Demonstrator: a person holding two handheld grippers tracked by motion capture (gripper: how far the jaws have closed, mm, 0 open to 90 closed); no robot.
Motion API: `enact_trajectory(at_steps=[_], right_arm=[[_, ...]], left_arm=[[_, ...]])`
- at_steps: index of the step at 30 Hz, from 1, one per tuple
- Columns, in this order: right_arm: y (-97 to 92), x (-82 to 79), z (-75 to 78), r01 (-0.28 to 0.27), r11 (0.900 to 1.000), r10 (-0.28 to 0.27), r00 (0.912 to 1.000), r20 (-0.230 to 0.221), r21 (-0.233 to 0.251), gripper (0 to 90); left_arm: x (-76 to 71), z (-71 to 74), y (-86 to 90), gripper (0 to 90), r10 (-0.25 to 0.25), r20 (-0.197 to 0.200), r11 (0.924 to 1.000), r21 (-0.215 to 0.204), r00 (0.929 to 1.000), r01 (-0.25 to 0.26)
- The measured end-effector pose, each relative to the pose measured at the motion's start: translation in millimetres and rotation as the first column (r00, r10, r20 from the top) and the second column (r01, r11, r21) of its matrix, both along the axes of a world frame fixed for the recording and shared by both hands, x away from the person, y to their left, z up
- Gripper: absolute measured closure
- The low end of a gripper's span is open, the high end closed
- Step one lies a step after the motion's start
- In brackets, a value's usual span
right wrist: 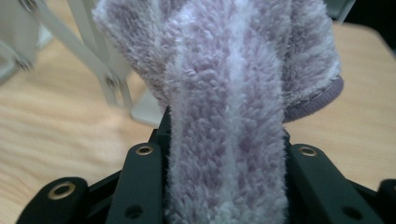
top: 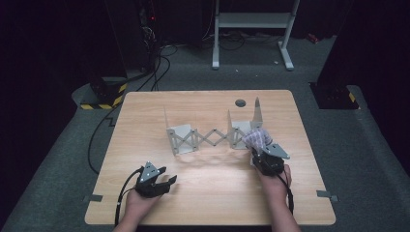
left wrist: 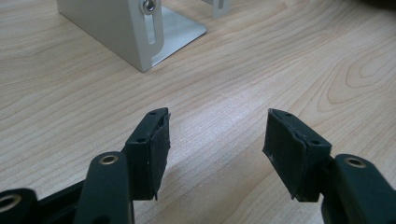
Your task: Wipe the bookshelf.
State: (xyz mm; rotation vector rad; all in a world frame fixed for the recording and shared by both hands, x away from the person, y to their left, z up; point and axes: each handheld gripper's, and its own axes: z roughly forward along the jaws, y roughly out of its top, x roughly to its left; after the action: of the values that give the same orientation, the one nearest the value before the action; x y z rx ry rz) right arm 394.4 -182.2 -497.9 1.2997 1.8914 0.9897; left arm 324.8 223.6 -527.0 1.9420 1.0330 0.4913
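The right gripper (top: 261, 151) clamps a fluffy lilac-and-white striped fleece cloth (right wrist: 233, 93) beside the folding grey metal scissor-lattice rack (top: 212, 135) on the wood-grain table (top: 203, 203), while the left gripper (left wrist: 217, 140) rests with jaws apart.

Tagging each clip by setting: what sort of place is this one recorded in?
Probably a lab or test room set up for recording, not a home: a bare wooden table on grey carpet, loose cables running to dark equipment, and black-and-yellow hazard tape at a stand's base.

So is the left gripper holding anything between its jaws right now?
No, the left gripper stands open over the bare table, nothing between its jaws.
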Motion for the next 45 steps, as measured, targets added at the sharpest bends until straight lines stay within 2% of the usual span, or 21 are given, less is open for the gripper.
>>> enact_trajectory(at_steps=[4, 12, 18, 24, 32, 35, 39, 45], right_arm=[[-1.4, 1.4, -10.3, -0.007, 0.9980, 0.003, 0.9983, -0.059, -0.063, 62.3], [-2.4, 4.8, -20.2, -0.008, 0.9929, -0.007, 0.9923, -0.123, -0.119, 62.2], [-2.5, 5.0, -20.1, -0.011, 0.9941, -0.003, 0.9919, -0.127, -0.108, 62.3], [2.8, 1.0, -16.3, -0.038, 0.9947, 0.028, 0.9939, -0.107, -0.095, 62.4], [30.1, -7.9, -14.1, -0.123, 0.9877, 0.114, 0.9889, -0.095, -0.096, 62.5], [38.8, -10.9, -8.3, -0.144, 0.9845, 0.138, 0.9882, -0.067, -0.100, 62.4], [45.8, -14.9, 8.7, -0.147, 0.9853, 0.149, 0.9888, 0.012, -0.087, 62.3], [53.7, -20.3, 37.2, -0.152, 0.9865, 0.159, 0.9783, 0.133, -0.060, 62.0]], left_arm=[[-0.6, 1.1, -0.2, 40.5, -0.001, 0.004, 1.0000, 0.003, 1.0000, 0.001], [0.2, -0.5, 0.0, 40.4, -0.007, -0.006, 0.9999, 0.015, 1.0000, 0.007], [0.1, -1.0, -0.6, 40.4, -0.008, -0.011, 0.9999, 0.011, 0.9999, 0.008], [-0.1, -0.6, -1.1, 40.4, -0.007, -0.009, 0.9999, 0.008, 0.9999, 0.007], [-0.6, -1.1, -0.9, 40.2, -0.008, -0.011, 0.9999, 0.010, 0.9999, 0.008], [-1.8, -1.0, 0.5, 40.2, -0.006, -0.009, 0.9999, 0.012, 0.9999, 0.006], [-6.0, -0.3, 2.9, 40.0, 0.001, -0.006, 0.9999, 0.012, 1.0000, 0.000], [-13.5, 1.9, 9.2, 40.0, 0.009, 0.004, 0.9999, 0.009, 1.0000, -0.009]])
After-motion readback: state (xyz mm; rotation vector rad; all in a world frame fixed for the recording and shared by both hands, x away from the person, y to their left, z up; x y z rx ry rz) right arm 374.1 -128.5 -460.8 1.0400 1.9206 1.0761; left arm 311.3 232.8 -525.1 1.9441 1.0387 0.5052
